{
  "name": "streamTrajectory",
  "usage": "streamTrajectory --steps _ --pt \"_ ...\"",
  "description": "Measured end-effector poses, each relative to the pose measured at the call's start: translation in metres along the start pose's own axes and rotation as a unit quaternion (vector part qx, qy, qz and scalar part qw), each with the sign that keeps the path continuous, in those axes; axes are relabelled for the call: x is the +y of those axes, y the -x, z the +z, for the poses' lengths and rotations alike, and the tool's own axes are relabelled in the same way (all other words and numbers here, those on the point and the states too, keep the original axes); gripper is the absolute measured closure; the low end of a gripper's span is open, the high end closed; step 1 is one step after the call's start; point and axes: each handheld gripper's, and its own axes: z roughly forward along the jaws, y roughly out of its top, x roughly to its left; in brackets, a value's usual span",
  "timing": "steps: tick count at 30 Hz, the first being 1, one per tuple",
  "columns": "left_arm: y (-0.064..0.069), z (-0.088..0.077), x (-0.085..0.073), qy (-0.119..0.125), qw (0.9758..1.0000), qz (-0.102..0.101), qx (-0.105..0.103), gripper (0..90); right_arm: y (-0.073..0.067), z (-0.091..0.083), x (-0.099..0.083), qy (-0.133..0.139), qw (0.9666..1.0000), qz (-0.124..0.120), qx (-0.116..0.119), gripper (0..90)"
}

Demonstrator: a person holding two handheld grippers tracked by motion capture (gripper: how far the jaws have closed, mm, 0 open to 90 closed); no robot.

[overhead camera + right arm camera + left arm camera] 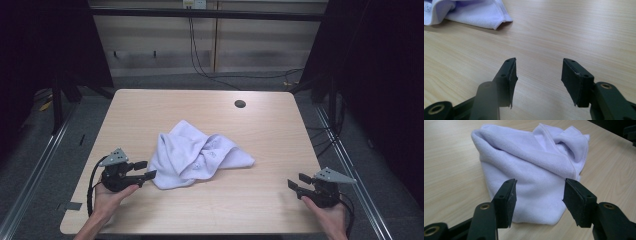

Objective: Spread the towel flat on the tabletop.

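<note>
A crumpled pale lilac towel (196,154) lies in a heap near the middle of the wooden table (260,130). My left gripper (145,170) is held at the towel's left edge, jaws wide open and pointing at it. In the left gripper view the towel (531,167) lies just beyond the open fingertips (507,192), with nothing pinched between them. My right gripper (299,181) rests near the table's front right, open, pointing left toward the towel and well apart from it. In the right gripper view a hemmed towel corner (496,18) lies far ahead at the upper left.
A round cable hole (240,104) sits in the tabletop at the back right. Bare wood surrounds the towel on all sides. Metal frame rails (45,160) run along both sides of the table, and cables (200,65) hang behind it.
</note>
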Motion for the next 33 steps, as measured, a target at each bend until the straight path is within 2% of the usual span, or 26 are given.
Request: streamTrajectory --steps 3,4,5,8,9,10,12,13,15,16,18,20,22,23,24,25,26,28,30,31,32,33 --pt "0.0 0.007 0.005 -0.003 0.9999 0.01 -0.005 47.4 -0.002 -0.002 0.0 -0.001 1.0 -0.001 0.008 46.4" --pt "-0.002 0.014 0.01 -0.007 0.9999 0.009 -0.01 49.4 -0.004 -0.002 -0.001 -0.002 0.9999 -0.001 0.016 46.1" --pt "-0.002 0.014 0.01 -0.007 0.9999 0.009 -0.01 50.6 -0.004 -0.002 -0.001 -0.002 0.9999 -0.001 0.016 46.1" --pt "-0.008 0.032 0.021 -0.016 0.9997 0.007 -0.017 53.3 -0.005 -0.003 -0.001 -0.002 0.9996 -0.003 0.027 45.5" --pt "-0.011 0.039 0.023 -0.015 0.9998 0.002 -0.013 52.5 -0.005 -0.002 -0.001 0.0 0.9995 -0.002 0.031 44.1" --pt "-0.015 0.056 0.028 -0.03 0.9994 -0.001 -0.016 49.0 -0.003 0.0 0.0 -0.013 0.9992 -0.002 0.037 43.8" --pt "-0.013 0.069 0.029 -0.048 0.9988 0.008 -0.01 46.4 -0.002 0.0 0.001 -0.011 0.999 0.003 0.043 43.9" --pt "-0.013 0.069 0.029 -0.048 0.9988 0.008 -0.01 44.9 -0.002 0.0 0.001 -0.011 0.999 0.003 0.043 43.9" --pt "-0.01 0.079 0.025 -0.068 0.9974 0.019 -0.009 46.2 -0.003 0.0 0.001 -0.015 0.9985 0.012 0.051 44.0" --pt "-0.009 0.076 0.023 -0.075 0.9968 0.027 -0.006 55.0 -0.004 0.0 0.0 -0.028 0.9981 0.008 0.054 42.1" --pt "-0.009 0.075 0.02 -0.077 0.9965 0.031 -0.008 64.6 -0.006 -0.002 -0.002 -0.038 0.9976 0.006 0.058 41.7" --pt "-0.005 0.073 0.013 -0.081 0.996 0.036 -0.012 68.1 -0.007 -0.004 -0.002 -0.039 0.9975 0.007 0.058 41.9" --pt "0.001 0.069 0.008 -0.09 0.9949 0.041 -0.023 74.8 -0.015 -0.016 -0.004 -0.033 0.9974 0.006 0.064 41.9" --pt "0.004 0.067 0.006 -0.09 0.9947 0.039 -0.03 74.8 -0.015 -0.016 -0.004 -0.033 0.9974 0.006 0.064 41.9" --pt "0.012 0.063 0.001 -0.097 0.9933 0.041 -0.049 75.8 -0.021 -0.022 -0.004 -0.026 0.9973 0.009 0.069 42.2" --pt "0.012 0.063 0.001 -0.097 0.9933 0.041 -0.049 76.2 -0.021 -0.022 -0.004 -0.026 0.9973 0.009 0.069 42.2" --pt "0.019 0.061 0.0 -0.102 0.9921 0.048 -0.055 76.2 -0.027 -0.023 -0.004 -0.024 0.9971 0.002 0.072 42.3" --pt "0.028 0.061 -0.003 -0.107 0.9904 0.049 -0.071 76.3 -0.031 -0.022 -0.004 -0.025 0.9967 -0.001 0.078 42.1" --pt "0.039 0.06 -0.004 -0.115 0.989 0.053 -0.077 76.5 -0.043 -0.016 -0.001 -0.029 0.9955 -0.011 0.089 41.9" --pt "0.044 0.059 -0.005 -0.117 0.9883 0.052 -0.083 76.5 -0.043 -0.016 -0.001 -0.029 0.9955 -0.011 0.089 41.9" --pt "0.051 0.058 -0.006 -0.125 0.9859 0.052 -0.099 76.5 -0.045 -0.014 0.0 -0.031 0.9951 -0.013 0.093 42.0" --pt "0.055 0.057 -0.007 -0.127 0.9848 0.056 -0.104 76.6 -0.05 -0.011 0.002 -0.031 0.9943 -0.015 0.101 42.2"
